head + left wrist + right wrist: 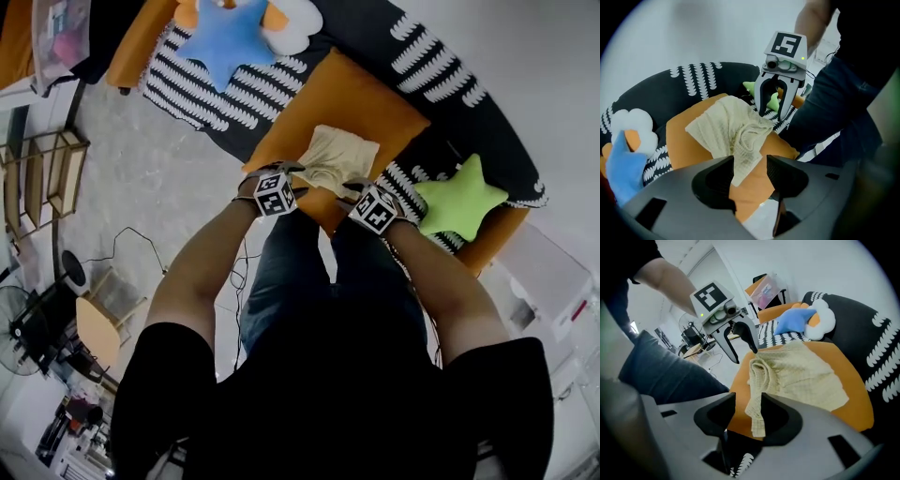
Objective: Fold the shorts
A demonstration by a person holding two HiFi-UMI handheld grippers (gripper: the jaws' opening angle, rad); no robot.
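Observation:
Cream knitted shorts (337, 155) lie folded on an orange cushion (366, 108), their near edge bunched. My left gripper (298, 175) is at the shorts' near left corner and my right gripper (354, 189) at the near right corner. In the left gripper view the jaws (750, 168) stand open, with a corner of the shorts (726, 126) lying loose between them. The right gripper view shows open jaws (749, 406) too, a strip of the shorts (801, 371) hanging in the gap. Each gripper appears in the other's view, the right gripper (772, 111) and the left gripper (744, 355).
The orange cushion sits on a black seat with white markings (441, 56). A green star cushion (464, 197) lies to the right, a blue star cushion (230, 37) at the far left. The person's jeans-clad legs (309, 272) stand against the near edge. A wooden rack (47, 173) stands on the left.

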